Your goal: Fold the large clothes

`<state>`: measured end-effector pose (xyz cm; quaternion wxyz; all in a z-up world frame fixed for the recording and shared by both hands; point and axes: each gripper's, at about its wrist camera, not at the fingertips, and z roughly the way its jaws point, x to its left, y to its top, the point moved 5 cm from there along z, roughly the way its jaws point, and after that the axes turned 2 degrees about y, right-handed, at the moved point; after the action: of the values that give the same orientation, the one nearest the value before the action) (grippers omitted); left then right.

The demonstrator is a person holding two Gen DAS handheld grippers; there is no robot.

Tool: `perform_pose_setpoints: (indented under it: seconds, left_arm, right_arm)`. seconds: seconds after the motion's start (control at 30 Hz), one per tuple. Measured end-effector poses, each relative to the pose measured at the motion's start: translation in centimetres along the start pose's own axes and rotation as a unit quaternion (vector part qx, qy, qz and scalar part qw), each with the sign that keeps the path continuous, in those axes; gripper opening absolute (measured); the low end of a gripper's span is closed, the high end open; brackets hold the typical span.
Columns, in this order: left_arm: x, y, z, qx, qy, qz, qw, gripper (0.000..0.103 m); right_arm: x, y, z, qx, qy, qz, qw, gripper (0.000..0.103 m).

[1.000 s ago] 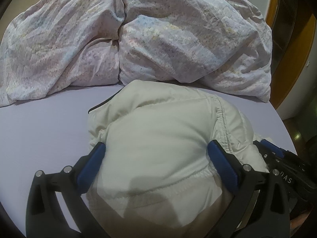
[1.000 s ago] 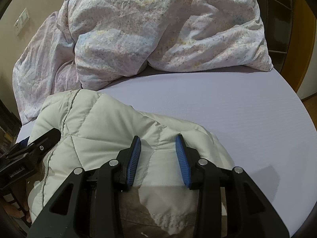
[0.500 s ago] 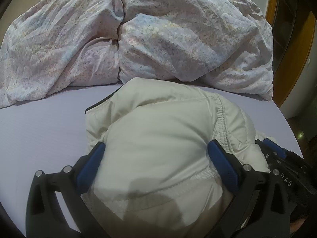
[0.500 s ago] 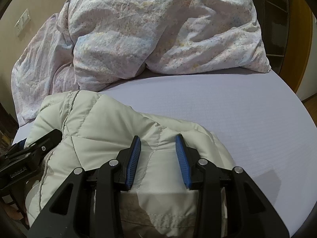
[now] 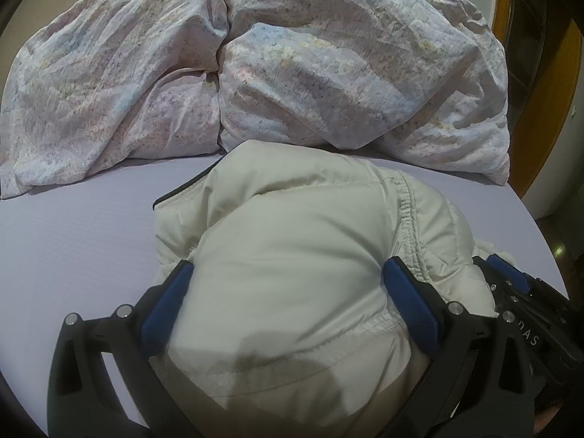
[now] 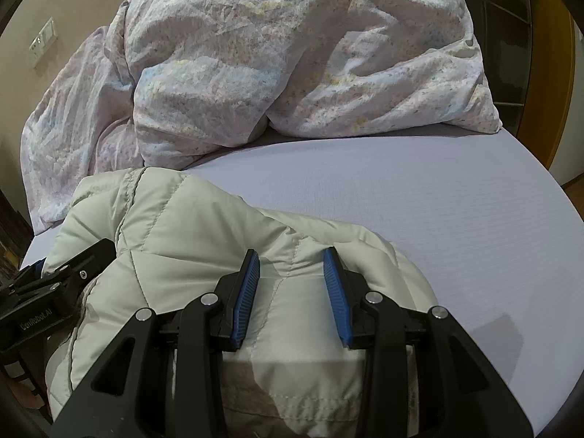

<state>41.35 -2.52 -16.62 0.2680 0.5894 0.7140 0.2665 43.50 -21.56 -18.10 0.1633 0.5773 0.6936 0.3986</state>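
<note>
Big bed (image 5: 73, 241) with a plain lavender sheet (image 6: 419, 197) takes up most of both views, and a rumpled floral duvet (image 5: 328, 73) is heaped along the far side. In front of that sits the puffy cream jacket (image 5: 292, 255), bunched up in a thick bundle on the sheet, its far edge just about touching the duvet. The left hand-held gripper (image 5: 292, 292) has its blue pads spread really wide, one on each side of a fat fold of the jacket, with the fabric bulging up between them. The right hand-held gripper (image 6: 292, 284) is on the other end of the bundle, jaws partly apart with a quilted fold between the pads. Can't tell if that one's actually squeezing or just sitting there.
</note>
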Motion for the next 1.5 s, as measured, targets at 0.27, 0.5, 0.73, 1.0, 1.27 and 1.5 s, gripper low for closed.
perform_pose_setpoints:
  seconds: [0.27,0.5,0.73,1.0,1.27,1.5]
  left_arm:
    - [-0.1,0.4,-0.6,0.008,0.012,0.005,0.9999,0.101]
    - [1.1,2.6,-3.4,-0.031,0.016,0.011,0.9993,0.101]
    - [1.0,2.4,-1.8,-0.025,0.026,0.013,0.9993,0.101]
    - [0.9,1.7,-0.5,-0.022,0.012,0.002,0.9997,0.101]
    - [0.6,1.4,0.3,-0.019,0.012,0.002,0.9997,0.101]
    - [0.5,1.4,1.0,-0.014,0.013,0.003,0.9998,0.101]
  right_arm:
    - [0.5,0.5,-0.4,0.050,-0.022,-0.022,0.998,0.039]
    - [-1.5,2.1,-3.1,0.000,-0.016,0.038,0.999,0.039]
    - [-1.5,1.8,0.0,0.006,-0.052,0.004,0.999,0.039]
    - [-1.5,2.2,2.8,-0.007,-0.061,0.016,0.998,0.042]
    - [-2.6,-0.1,0.8,-0.017,-0.060,0.029,0.998,0.043]
    - [-2.7,-0.2,1.4,-0.016,-0.060,0.033,0.998,0.043]
